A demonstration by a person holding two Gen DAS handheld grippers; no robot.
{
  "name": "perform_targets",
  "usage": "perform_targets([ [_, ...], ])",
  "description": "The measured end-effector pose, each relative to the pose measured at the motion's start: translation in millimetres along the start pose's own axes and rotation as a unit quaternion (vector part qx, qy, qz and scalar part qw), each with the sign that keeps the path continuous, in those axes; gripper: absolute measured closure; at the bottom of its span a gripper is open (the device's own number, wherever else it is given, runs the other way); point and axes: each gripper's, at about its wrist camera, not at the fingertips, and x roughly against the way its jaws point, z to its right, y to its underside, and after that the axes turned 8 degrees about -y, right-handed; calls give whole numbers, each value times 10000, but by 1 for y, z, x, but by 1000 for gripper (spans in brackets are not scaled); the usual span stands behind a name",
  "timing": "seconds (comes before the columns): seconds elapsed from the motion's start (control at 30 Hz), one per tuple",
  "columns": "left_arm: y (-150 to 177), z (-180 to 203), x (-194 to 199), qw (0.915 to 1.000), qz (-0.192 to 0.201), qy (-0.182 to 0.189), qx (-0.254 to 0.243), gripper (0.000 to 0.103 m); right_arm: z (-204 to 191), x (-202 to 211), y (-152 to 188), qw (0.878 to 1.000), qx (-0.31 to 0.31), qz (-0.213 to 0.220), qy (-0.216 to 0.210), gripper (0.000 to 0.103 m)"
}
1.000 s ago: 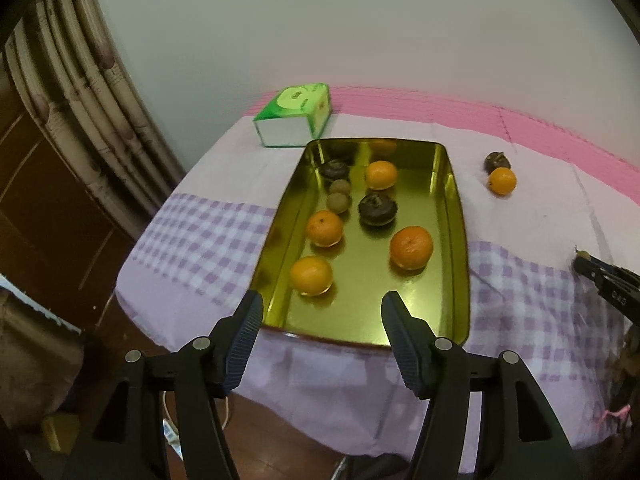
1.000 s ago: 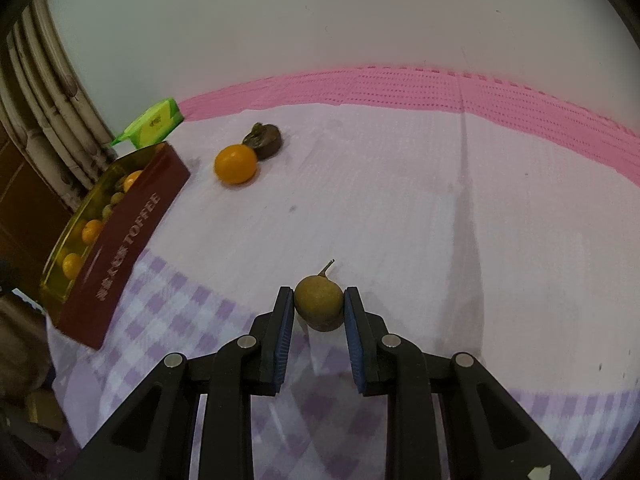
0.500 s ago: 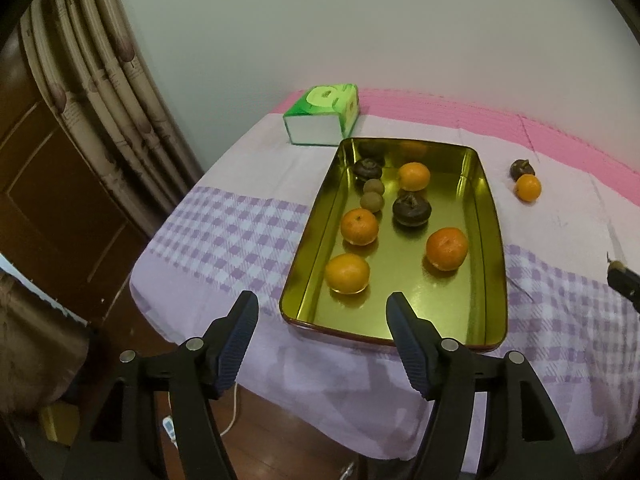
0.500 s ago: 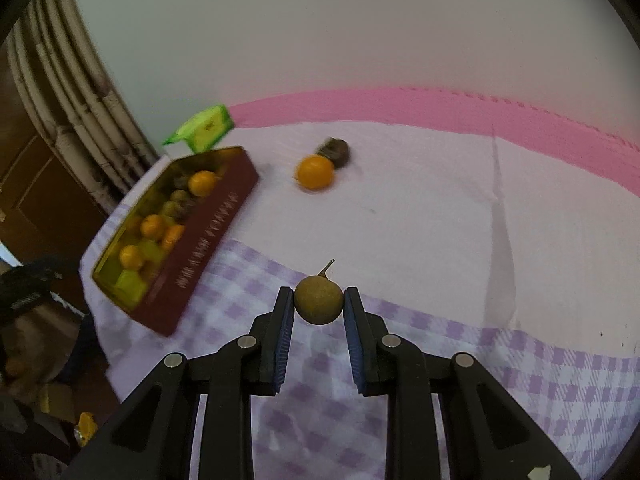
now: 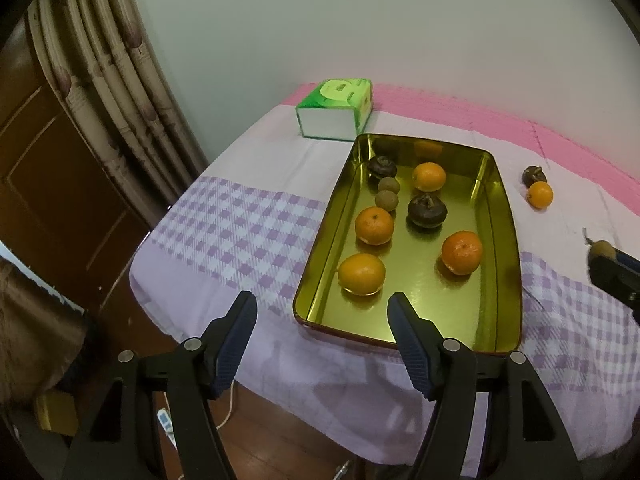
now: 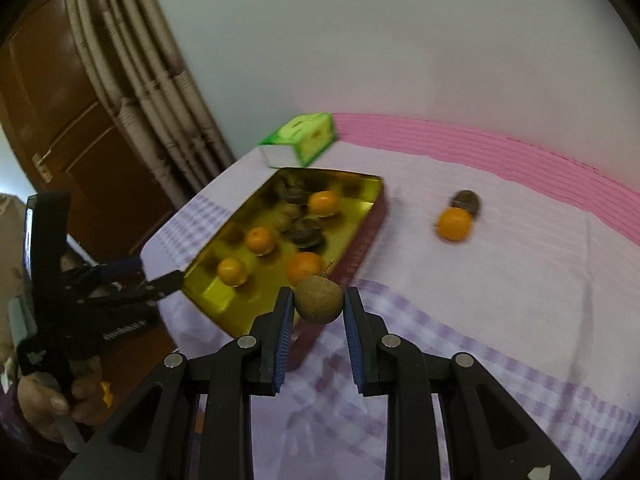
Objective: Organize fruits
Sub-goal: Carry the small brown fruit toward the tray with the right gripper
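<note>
Since the earlier frame, the right gripper [image 6: 319,305] has carried the small brown round fruit with a short stem [image 6: 319,299] off the cloth and leftward; it now hangs above the near right corner of the gold-lined rectangular metal tray [image 6: 362,178]. Its jaws pinch the fruit at mid-height, one blue pad on each side, and the gripper points forward and slightly down. In the left wrist view the same fruit [image 5: 601,249] shows at the far right edge, well clear of the tray's rim [image 5: 502,196].

Left gripper [image 5: 322,322]: jaws spread wide and holding nothing, poised at the tray's near short end, level with the counter's front edge. In the right wrist view it [image 6: 160,276] reaches in from the left, gripped from below by a bare hand [image 6: 48,404].

Tray contents: four oranges [image 5: 361,273], two dark purple mangosteens [image 5: 427,211] and two small brown round fruits [image 5: 387,201] lying side by side near the far left.

On the counter, covered by a white and lilac checked cloth [image 5: 240,224], one orange [image 5: 540,195] and one mangosteen [image 5: 534,175] lie touching, right of the tray. A green and white tissue box [image 5: 335,107] stands just behind the tray's far left corner.
</note>
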Motion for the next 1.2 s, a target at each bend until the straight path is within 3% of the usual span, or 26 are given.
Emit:
perform_targets([
  [0.4, -6, -31, -13, 9978, -135, -326, 558, 34, -33, -65, -20, 9980, 223, -444, -395, 80],
  [0.77, -7, -31, -19, 9976, -211, -341, 561, 32, -41, -114, -30, 9957, 364, -753, -391, 80],
  [1.2, -7, -30, -21, 9977, -269, -308, 531, 32, -36, -138, -29, 9945, 320, -947, -319, 80],
])
